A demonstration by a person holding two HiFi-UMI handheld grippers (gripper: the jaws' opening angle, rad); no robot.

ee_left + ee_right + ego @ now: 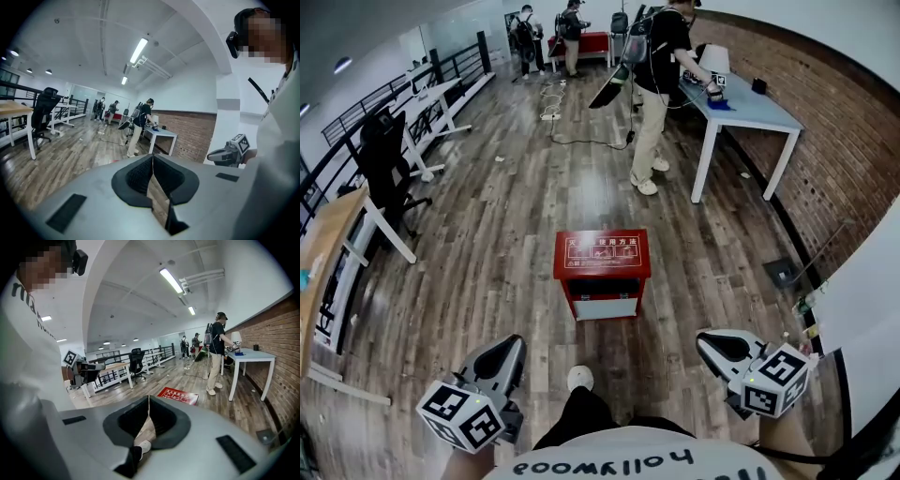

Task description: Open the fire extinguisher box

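The left gripper (502, 355) was found with its jaws fully closed, pad against pad, and nothing between them. The right gripper (719, 346) was found in the same condition: jaws together and empty. Both grippers were held low and close to the wearer's body, well apart from each other and pointed forward and slightly downward.

The fire extinguisher box (602, 255) was located on the wooden floor (487, 244), ahead of both pairs of jaws and roughly midway between their lines, well beyond the reach of either. It was also seen in the right gripper view, beyond and slightly right of those jaws. Its red printed lid was observed lying flat on top; the box was judged to be closed. No latch or handle could be made out. One white shoe (579, 378) of the wearer was noted between the jaws and the box.

The step in hand was judged to be the approach, with no contact yet made. The next move was judged to call for the jaws to be brought forward and lowered to the front edge of the lid, with at least one pair opened for a hold before lifting.
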